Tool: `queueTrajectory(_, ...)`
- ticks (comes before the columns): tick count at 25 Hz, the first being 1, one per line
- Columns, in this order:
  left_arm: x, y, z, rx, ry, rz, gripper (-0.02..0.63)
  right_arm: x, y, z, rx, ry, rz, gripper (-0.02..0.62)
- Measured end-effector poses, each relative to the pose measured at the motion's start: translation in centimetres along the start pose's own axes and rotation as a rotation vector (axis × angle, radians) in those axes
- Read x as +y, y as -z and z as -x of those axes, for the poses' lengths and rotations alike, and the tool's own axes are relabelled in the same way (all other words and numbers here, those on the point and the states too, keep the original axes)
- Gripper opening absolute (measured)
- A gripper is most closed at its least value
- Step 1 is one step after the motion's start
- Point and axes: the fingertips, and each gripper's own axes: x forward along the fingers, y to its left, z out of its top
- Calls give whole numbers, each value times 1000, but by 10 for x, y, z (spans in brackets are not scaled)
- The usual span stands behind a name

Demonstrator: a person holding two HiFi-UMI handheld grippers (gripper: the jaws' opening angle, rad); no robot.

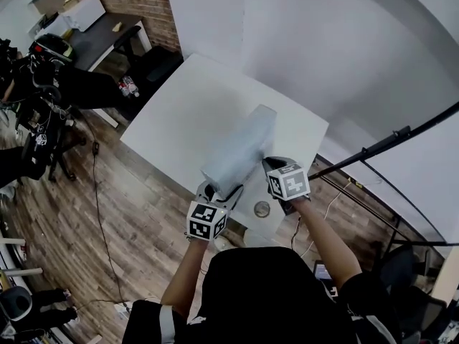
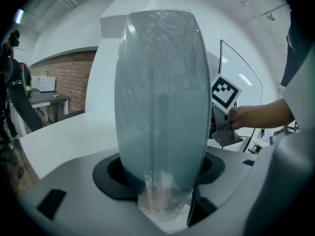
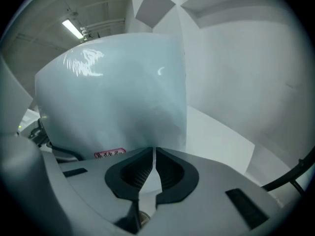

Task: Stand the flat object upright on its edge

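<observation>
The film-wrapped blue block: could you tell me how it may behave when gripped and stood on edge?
Probably stiff: the block is straight with the left claw gripping only one end. Its glossy film looks slippery. Stood on its narrow edge, it may tip easily.

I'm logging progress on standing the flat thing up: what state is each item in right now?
Wrapped flat block: held at its near end, slanting over the table, not standing.
Left gripper: clamped on the block.
Right gripper: jaws together beside the block.
Small round disc: lying flat on the white table.
</observation>
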Motion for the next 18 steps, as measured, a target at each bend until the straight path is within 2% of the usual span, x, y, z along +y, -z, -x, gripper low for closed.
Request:
queueTrajectory(13, -21, 17, -5, 86, -28, -113, 299, -20, -35, 39, -115, 48, -5, 51)
queueTrajectory(18, -30, 26, -9, 142, 20, -149, 301, -29, -43, 47, -141, 70, -20, 52)
